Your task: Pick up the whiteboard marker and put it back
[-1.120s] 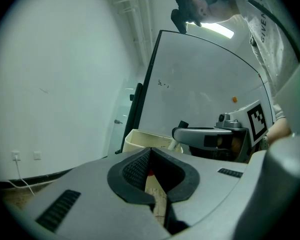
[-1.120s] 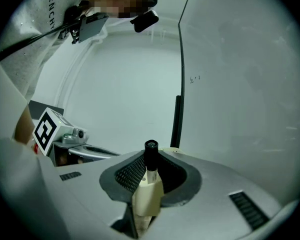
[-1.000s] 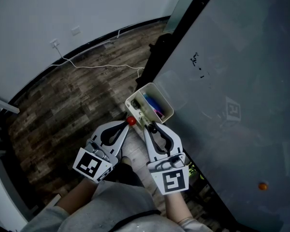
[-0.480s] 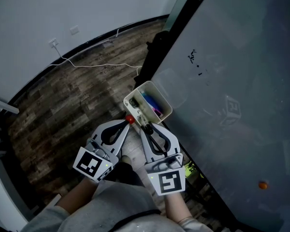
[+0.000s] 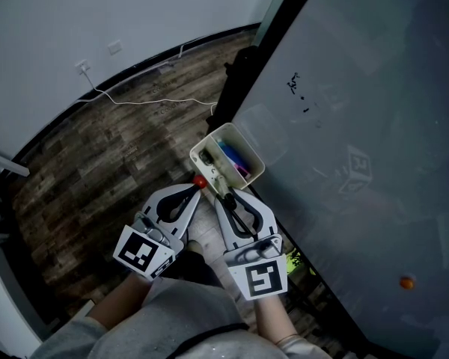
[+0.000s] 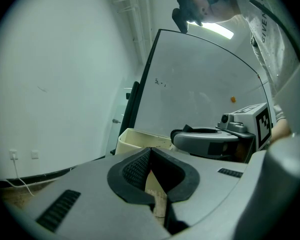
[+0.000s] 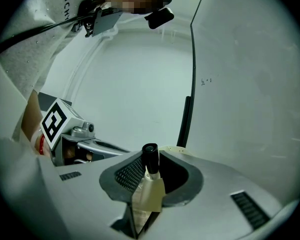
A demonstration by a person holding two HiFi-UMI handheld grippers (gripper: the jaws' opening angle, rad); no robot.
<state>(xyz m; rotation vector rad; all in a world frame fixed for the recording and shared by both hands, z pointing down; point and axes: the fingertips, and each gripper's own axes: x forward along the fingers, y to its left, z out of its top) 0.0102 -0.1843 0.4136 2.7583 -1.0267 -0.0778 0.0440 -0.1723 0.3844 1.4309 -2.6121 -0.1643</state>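
Note:
A whiteboard marker (image 7: 150, 160) with a black end stands upright between the jaws of my right gripper (image 7: 149, 173), which is shut on it. In the head view that gripper (image 5: 226, 195) points into a cream pen box (image 5: 209, 142) fixed at the lower edge of the whiteboard (image 5: 344, 126). Blue and pink markers (image 5: 236, 163) lie in the box. My left gripper (image 5: 197, 188) sits just left of the box, jaws together. A small red thing (image 5: 200, 181) shows at its tips; whether it is held I cannot tell. The left gripper view shows shut jaws (image 6: 150, 156) and the box (image 6: 135, 136) behind them.
Small black scribbles (image 5: 295, 84) and an orange magnet (image 5: 408, 282) are on the whiteboard. Its black frame post (image 5: 236, 77) stands on the wooden floor (image 5: 120, 155). A white cable (image 5: 157, 102) runs along the floor from a wall outlet (image 5: 84, 67).
My right gripper, with the marker in it, has crept slightly up towards the pen box. The left gripper has barely shifted.

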